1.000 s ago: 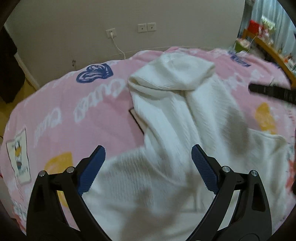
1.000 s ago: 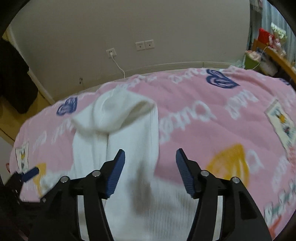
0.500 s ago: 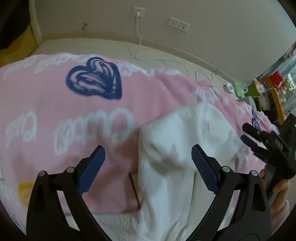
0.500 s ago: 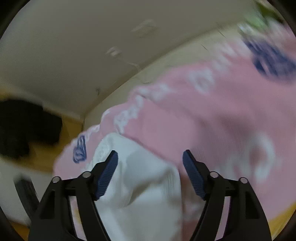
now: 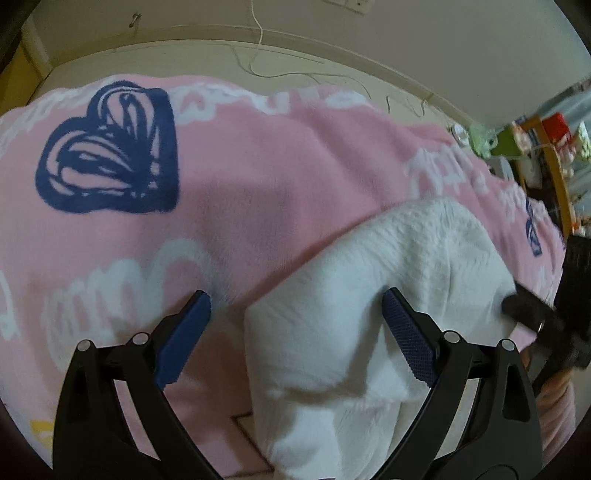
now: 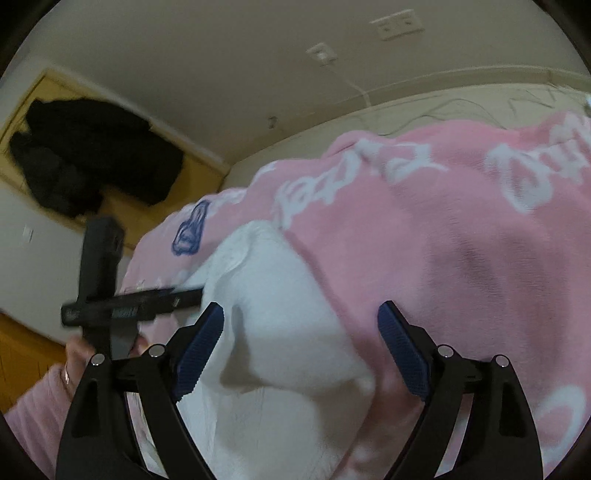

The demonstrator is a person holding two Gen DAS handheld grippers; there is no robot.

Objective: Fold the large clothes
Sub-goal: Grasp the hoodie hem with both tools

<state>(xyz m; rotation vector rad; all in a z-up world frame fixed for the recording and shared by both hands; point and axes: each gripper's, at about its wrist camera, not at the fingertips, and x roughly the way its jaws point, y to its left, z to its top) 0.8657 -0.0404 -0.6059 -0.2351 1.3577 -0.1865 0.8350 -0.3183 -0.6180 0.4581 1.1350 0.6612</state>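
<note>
White garment (image 5: 369, 314), a textured knit, lies bunched on the pink blanket (image 5: 258, 177) covering the bed. Nearest, the left tool (image 5: 295, 317) hangs over its folded end with both jaws spread, pinching nothing. The right tool (image 6: 301, 328) is likewise spread wide over the same cloth, its pads clear of the fabric. Beyond the blanket's navy heart print (image 5: 110, 147) run pale floor, cables and a wall with sockets (image 6: 399, 24).
</note>
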